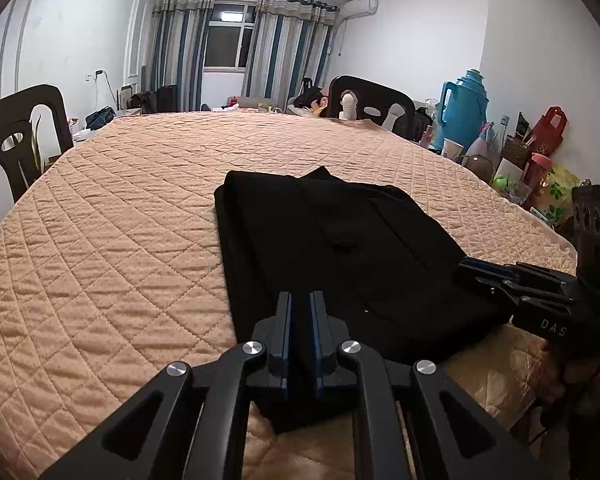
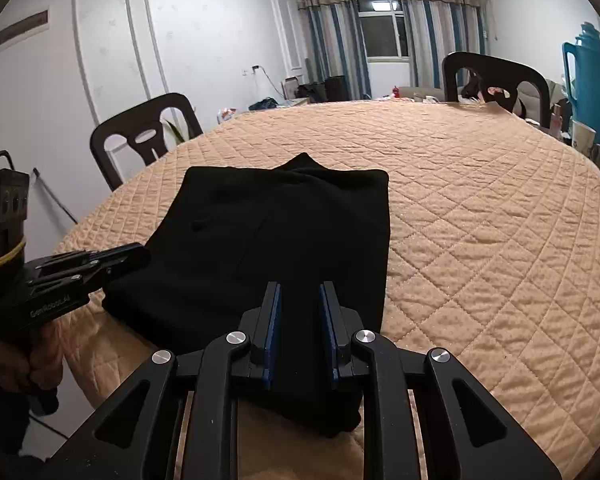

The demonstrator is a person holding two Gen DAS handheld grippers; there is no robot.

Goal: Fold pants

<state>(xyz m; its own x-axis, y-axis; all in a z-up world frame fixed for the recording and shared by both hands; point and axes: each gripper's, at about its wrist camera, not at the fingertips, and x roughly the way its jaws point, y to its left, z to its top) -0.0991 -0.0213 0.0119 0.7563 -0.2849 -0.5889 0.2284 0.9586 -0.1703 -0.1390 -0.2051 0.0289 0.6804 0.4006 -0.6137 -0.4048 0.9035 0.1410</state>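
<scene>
Black pants [image 1: 340, 248] lie folded into a flat rectangle on the peach quilted table cover [image 1: 120, 220]. My left gripper [image 1: 301, 296] hovers over their near edge; its blue pads stand slightly apart with no cloth between them. In the right wrist view, the left gripper [image 2: 140, 254] has its tip at the left side of the pants [image 2: 280, 232]. My right gripper [image 2: 300, 288] is over the near edge too, with a wider gap between its pads and nothing in it. The right gripper [image 1: 466, 268] reaches to the pants' right edge in the left wrist view.
Dark chairs stand at the table's left side [image 1: 20, 136] and far right [image 1: 372, 100]. A blue thermos jug [image 1: 464, 108], cups and bags crowd the right beside the table. The quilt [image 2: 480, 220] stretches wide beyond and to the right of the pants. A hand [image 2: 32, 356] grips the left handle.
</scene>
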